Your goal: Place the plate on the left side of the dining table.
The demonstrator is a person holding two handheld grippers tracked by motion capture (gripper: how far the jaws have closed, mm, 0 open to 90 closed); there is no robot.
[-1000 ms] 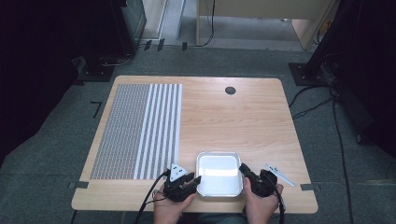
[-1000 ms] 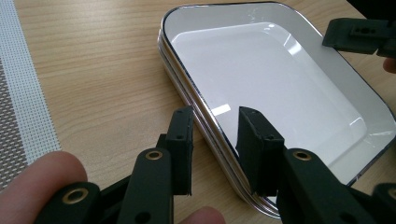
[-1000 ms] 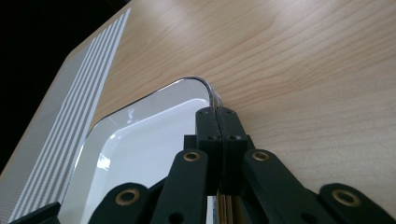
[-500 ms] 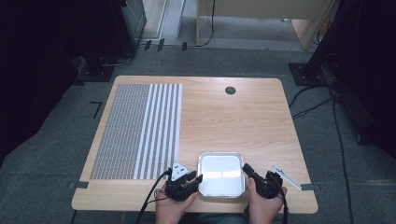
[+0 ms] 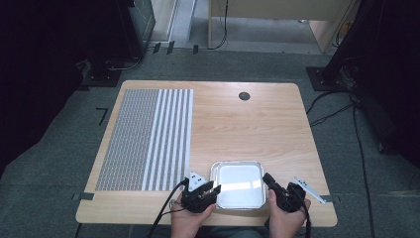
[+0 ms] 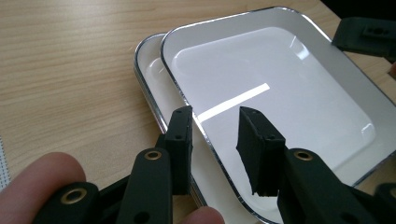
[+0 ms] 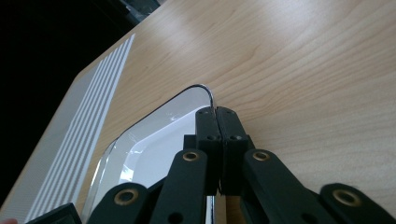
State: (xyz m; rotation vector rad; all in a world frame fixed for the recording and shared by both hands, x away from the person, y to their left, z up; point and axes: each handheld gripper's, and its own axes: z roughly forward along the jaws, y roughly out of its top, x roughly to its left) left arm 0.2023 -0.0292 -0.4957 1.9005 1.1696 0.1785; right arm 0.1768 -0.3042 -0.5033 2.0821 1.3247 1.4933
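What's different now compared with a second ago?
Both grippers, left and right, slid slightly toward the person's edge of the table, and the white tray came with them. The right one stays clamped on its rim. The striped mat stayed put.

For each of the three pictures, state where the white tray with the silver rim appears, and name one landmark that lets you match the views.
High view: the white tray lies at the table's near edge, between the two grippers.
Left gripper view: the tray spreads across the centre and right, beyond the open jaws.
Right gripper view: the tray sits lower left; the shut jaws pinch its rim.
Shared landmark: the striped mat, also in the right gripper view.
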